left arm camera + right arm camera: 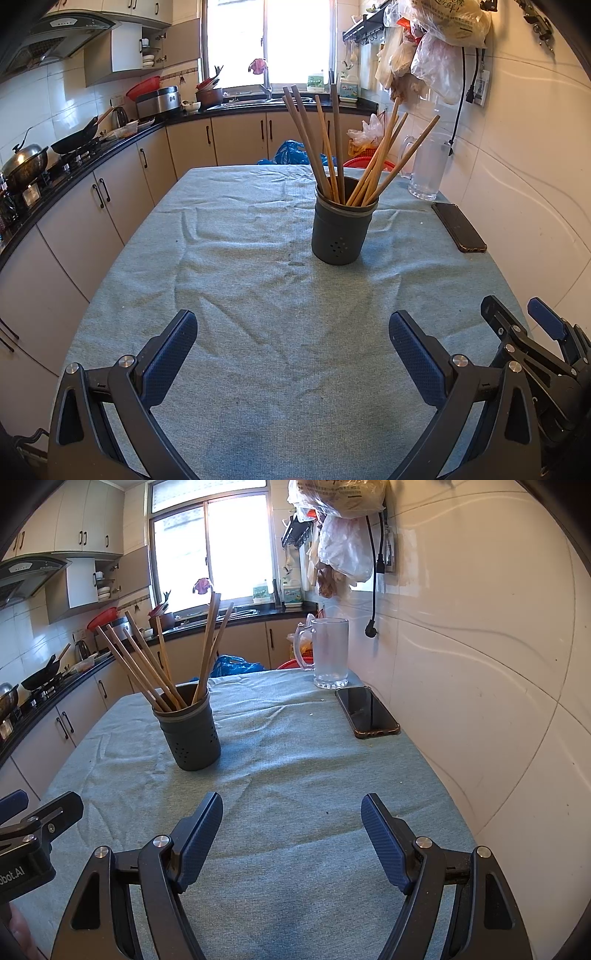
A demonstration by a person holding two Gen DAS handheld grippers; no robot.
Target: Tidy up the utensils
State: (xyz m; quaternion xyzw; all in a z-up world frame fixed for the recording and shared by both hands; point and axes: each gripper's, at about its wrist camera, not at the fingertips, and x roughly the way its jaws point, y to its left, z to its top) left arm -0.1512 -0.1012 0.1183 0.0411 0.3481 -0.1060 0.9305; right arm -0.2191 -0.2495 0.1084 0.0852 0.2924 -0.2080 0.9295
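A dark grey utensil holder [341, 230] stands upright on the blue-green tablecloth [258, 295], with several wooden chopsticks [328, 147] leaning out of it. It also shows in the right wrist view [190, 734] with the chopsticks [147, 664]. My left gripper [293, 332] is open and empty, low over the cloth, well in front of the holder. My right gripper [291, 812] is open and empty, to the right of the left one; its fingers [546, 321] show at the left view's right edge. No loose utensil lies on the cloth.
A black phone [367, 710] lies near the right wall. A frosted glass mug [328, 651] stands behind it at the table's far right. A power cord [373, 590] and plastic bags [343, 550] hang on the wall. Kitchen counter and stove [55, 158] run along the left.
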